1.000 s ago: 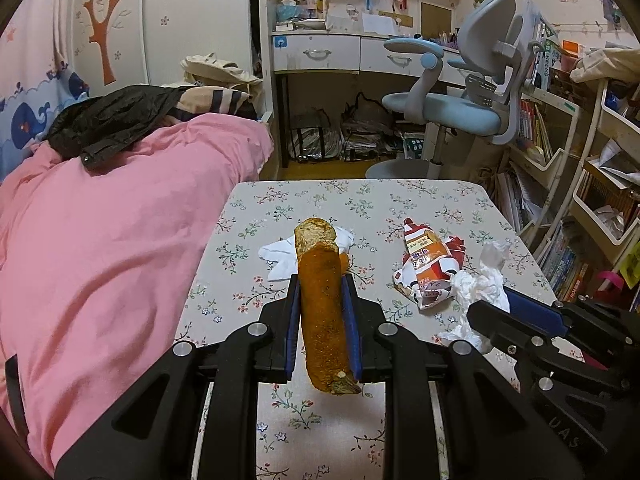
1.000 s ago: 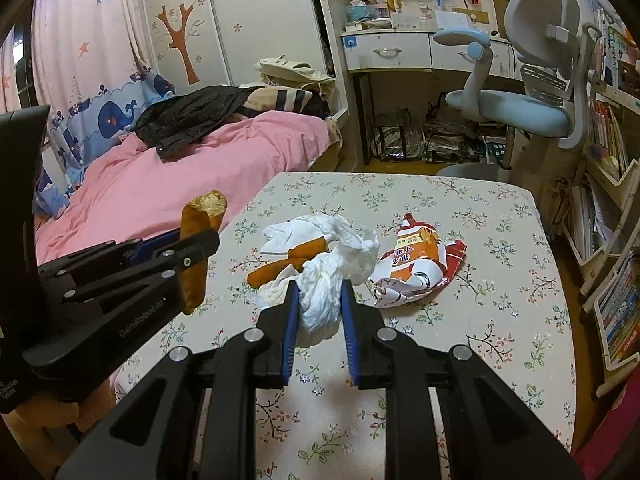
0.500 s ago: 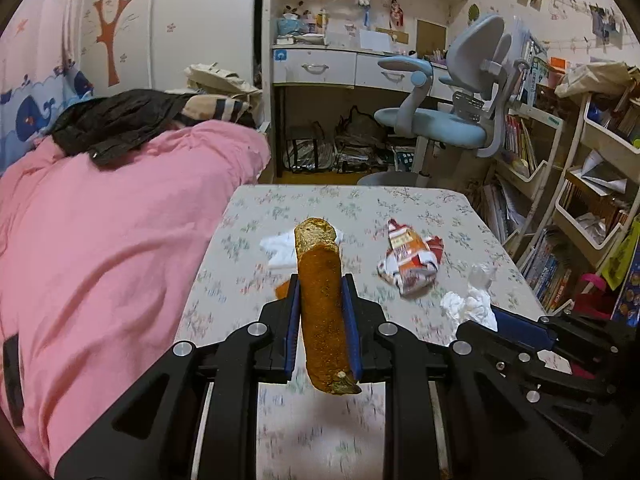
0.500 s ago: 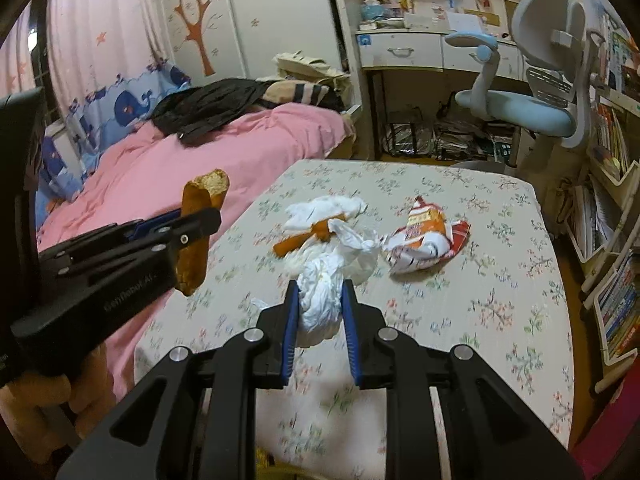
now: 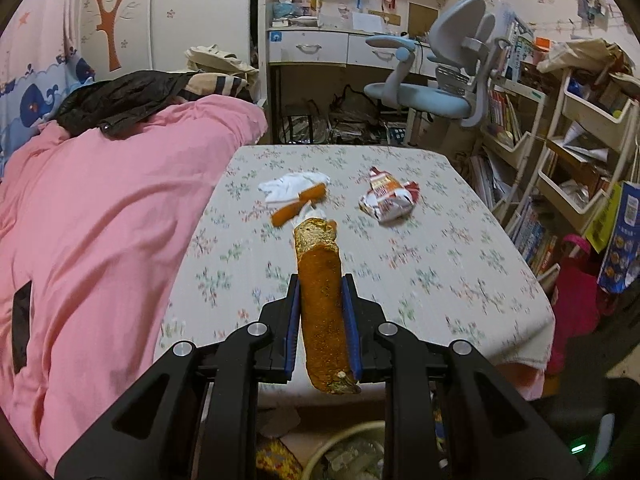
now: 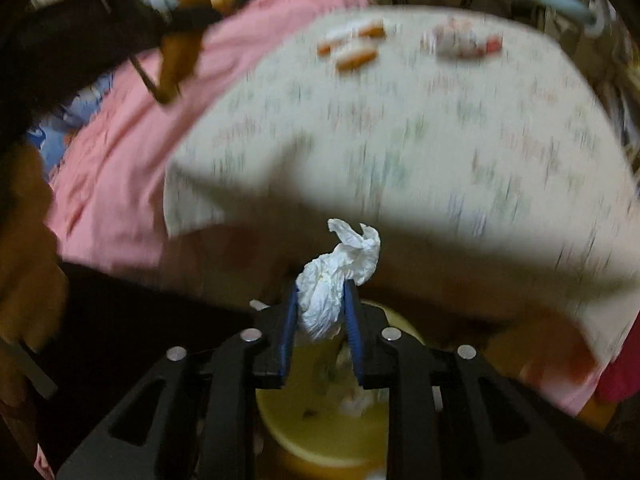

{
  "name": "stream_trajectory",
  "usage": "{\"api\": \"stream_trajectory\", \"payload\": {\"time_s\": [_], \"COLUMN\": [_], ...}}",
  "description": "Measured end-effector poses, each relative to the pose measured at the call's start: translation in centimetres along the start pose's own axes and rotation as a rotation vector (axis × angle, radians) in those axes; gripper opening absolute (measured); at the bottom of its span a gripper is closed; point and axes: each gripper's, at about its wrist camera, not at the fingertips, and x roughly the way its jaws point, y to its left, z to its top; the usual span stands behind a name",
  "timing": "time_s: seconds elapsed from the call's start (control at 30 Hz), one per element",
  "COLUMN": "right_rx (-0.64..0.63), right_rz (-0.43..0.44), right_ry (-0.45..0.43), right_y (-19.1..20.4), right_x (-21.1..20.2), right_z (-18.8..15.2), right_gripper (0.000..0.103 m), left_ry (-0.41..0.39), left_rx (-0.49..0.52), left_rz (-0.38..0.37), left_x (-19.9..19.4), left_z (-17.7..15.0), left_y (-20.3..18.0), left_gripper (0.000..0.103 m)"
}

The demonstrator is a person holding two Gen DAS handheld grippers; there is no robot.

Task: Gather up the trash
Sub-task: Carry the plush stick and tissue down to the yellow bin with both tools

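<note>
Right wrist view is heavily motion-blurred: the floral pattern on the counter point(image 6: 400, 128) smears into streaks, and the items on it read only as orange and red-white blobs. The rim of the yellow bin point(image 6: 320, 432) is partly hidden behind the right gripper point(image 6: 320, 308); its contents are not legible. In the left wrist view only an arc of the bin point(image 5: 344, 440) shows at the bottom edge, cut off by the gripper body.

Surface and room: counter covered by a floral cloth, with a pink bed point(image 5: 100, 220) along its left side. Beyond the counter's far edge stand a blue-grey desk chair point(image 5: 440, 80) and a white desk; bookshelves point(image 5: 560, 140) run along the counter's right side. On the far half of the counter lie a white tissue with orange sticks point(image 5: 298, 196) and, to its right, a crumpled snack wrapper point(image 5: 388, 200).

Jaws: left gripper point(image 5: 320, 312) is closed tight on a long orange-brown peel point(image 5: 320, 300), held lengthwise between the blue pads and poised over the near edge of the counter. Right gripper jaws are pinched on a wadded white tissue point(image 6: 332, 284), held just above the yellow bin, below the counter's near edge.

Change since 0.5 s ago: both grippers have pulled back from the counter; the right one has dropped from counter height to the bin. The left view now takes in the whole counter, and the right gripper is gone from it. Grips unchanged.
</note>
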Motion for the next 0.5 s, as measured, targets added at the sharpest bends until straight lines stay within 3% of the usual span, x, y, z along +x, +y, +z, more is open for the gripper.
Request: {"api": "stream_trajectory", "payload": {"time_s": [0.03, 0.07, 0.13, 0.33, 0.5], "right_rx": [0.006, 0.017, 0.037, 0.094, 0.146], "right_rz": [-0.007, -0.019, -0.034, -0.072, -0.149], "right_ry": [0.015, 0.033, 0.029, -0.069, -0.228], "right_y": [0.0, 0.0, -0.2, -1.4, -2.6], "right_x": [0.3, 0.5, 0.4, -1.7, -4.3], "right_z": [-0.5, -1.1, -2.0, -2.3, -1.6], "right_gripper": [0.033, 0.046, 0.057, 0.061, 0.071], "left_ry": [0.004, 0.008, 0.016, 0.041, 0.092], "left_rx": [0.001, 0.003, 0.005, 0.016, 0.028], "left_rz": [-0.001, -0.002, -0.004, -0.013, -0.028], "left_x": [-0.3, -0.5, -1.2, -2.6, -2.7], "left_z": [-0.4, -0.7, -1.4, -3.1, -5.0], "left_y": [-0.2, -0.3, -0.6, -1.6, -2.6], "left_gripper": [0.019, 0.019, 0.019, 0.019, 0.019]}}
